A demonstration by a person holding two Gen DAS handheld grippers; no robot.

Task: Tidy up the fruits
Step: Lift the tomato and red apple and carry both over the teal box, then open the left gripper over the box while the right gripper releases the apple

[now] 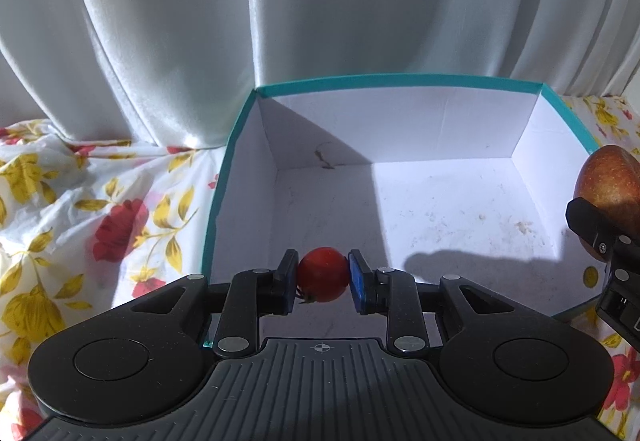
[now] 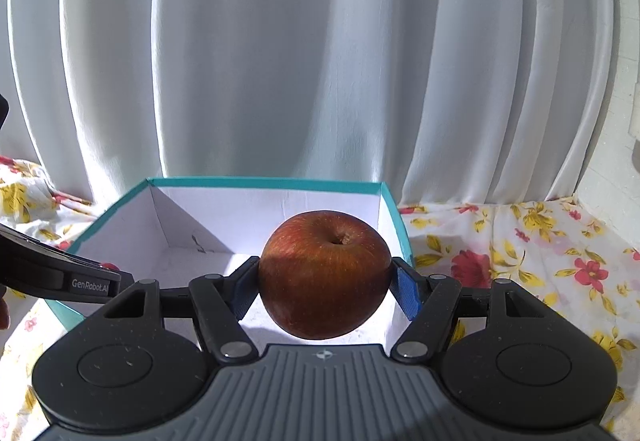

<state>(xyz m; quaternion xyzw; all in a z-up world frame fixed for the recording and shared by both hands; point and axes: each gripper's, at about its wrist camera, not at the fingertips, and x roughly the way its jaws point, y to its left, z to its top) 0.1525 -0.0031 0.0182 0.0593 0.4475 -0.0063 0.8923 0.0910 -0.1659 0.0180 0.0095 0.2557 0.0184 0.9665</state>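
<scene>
My left gripper (image 1: 322, 279) is shut on a small red tomato (image 1: 322, 274) and holds it over the near part of an open box (image 1: 400, 81) with a teal rim and white inside. My right gripper (image 2: 325, 281) is shut on a large red apple (image 2: 325, 273) and holds it above the same box (image 2: 264, 183), near its right side. The apple (image 1: 610, 181) and the right gripper's body show at the right edge of the left wrist view. The left gripper's body (image 2: 60, 273) shows at the left edge of the right wrist view. The box floor is bare.
The box stands on a white cloth with red and yellow flowers (image 1: 80, 209) that also spreads to the right of it (image 2: 520, 253). A white pleated curtain (image 2: 320, 61) hangs close behind the box. A pale wall (image 2: 616, 177) is at the far right.
</scene>
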